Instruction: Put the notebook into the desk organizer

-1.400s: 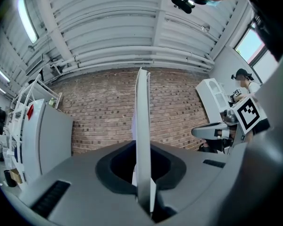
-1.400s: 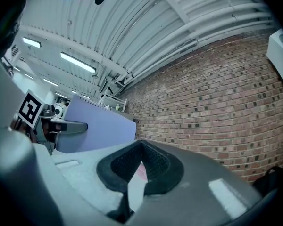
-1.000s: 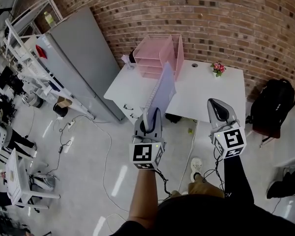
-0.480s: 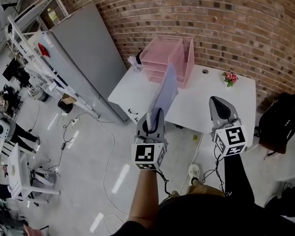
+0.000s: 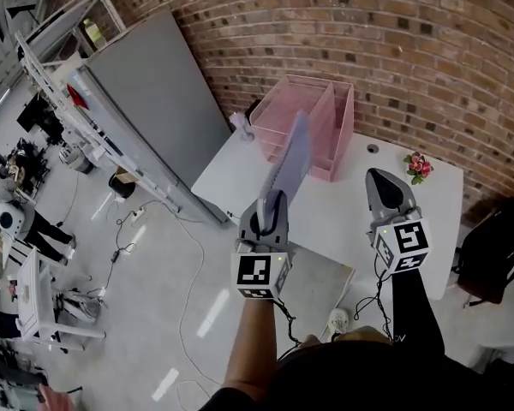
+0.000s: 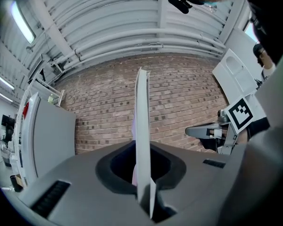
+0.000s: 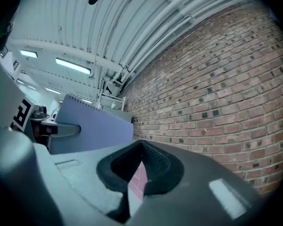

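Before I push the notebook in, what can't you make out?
1. Compartments of the desk organizer: in the head view the notebook covers part of it; the right gripper view shows only a pink sliver between the jaws.
2. Desk: in the left gripper view, the left gripper itself blocks it.
3. Small pale thing left of the organizer, head view: too small to name.

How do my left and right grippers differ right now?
The left gripper is shut on the notebook, held on edge; the right gripper is shut on nothing. The left lines up with the pink desk organizer; the right aims beside it, over bare desk. Both point toward the brick wall.
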Tool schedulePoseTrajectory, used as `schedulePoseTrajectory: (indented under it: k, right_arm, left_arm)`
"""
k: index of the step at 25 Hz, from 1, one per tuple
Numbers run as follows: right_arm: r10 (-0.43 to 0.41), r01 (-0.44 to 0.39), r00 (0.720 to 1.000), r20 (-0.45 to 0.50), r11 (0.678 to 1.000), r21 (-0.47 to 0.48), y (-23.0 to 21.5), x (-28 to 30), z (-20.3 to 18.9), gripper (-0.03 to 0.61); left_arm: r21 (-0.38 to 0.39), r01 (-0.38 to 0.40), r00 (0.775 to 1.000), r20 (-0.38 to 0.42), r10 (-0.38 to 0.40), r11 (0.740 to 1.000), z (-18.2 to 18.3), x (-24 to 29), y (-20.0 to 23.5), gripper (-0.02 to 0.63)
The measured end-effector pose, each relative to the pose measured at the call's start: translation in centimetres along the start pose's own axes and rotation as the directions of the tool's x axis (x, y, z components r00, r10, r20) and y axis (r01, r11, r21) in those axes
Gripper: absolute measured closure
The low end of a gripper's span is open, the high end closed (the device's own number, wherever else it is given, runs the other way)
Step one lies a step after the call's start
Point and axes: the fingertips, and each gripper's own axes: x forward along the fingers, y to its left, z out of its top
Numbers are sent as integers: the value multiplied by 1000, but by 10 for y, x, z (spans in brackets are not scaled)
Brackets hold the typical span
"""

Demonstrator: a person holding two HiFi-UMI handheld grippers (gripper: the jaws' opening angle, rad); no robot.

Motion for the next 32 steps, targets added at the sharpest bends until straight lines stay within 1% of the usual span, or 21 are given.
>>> schedulePoseTrajectory:
  k: [8,18,26,32]
  right_arm:
    - [22,-22,1000,-3,1000,11,-32,46,-18,579]
    - [24,-24,1000,3,1000,1,-51,69,-17,578]
    - [-6,6,1000,6,1000,-1,-58,93,-19,578]
    - [-63,63,998,-10,998,-18,-67,132,-32,578]
  left_arm:
    - [-5,-55,998,-7,55,998,-14,47,20,578]
    - [-46,-69,998,3,69,997,-18,77,32,578]
    - [-40,-37,999,28,38,999,-12,100,49,578]
    - [-60,32,998,55,-29,998,-17,144,78,578]
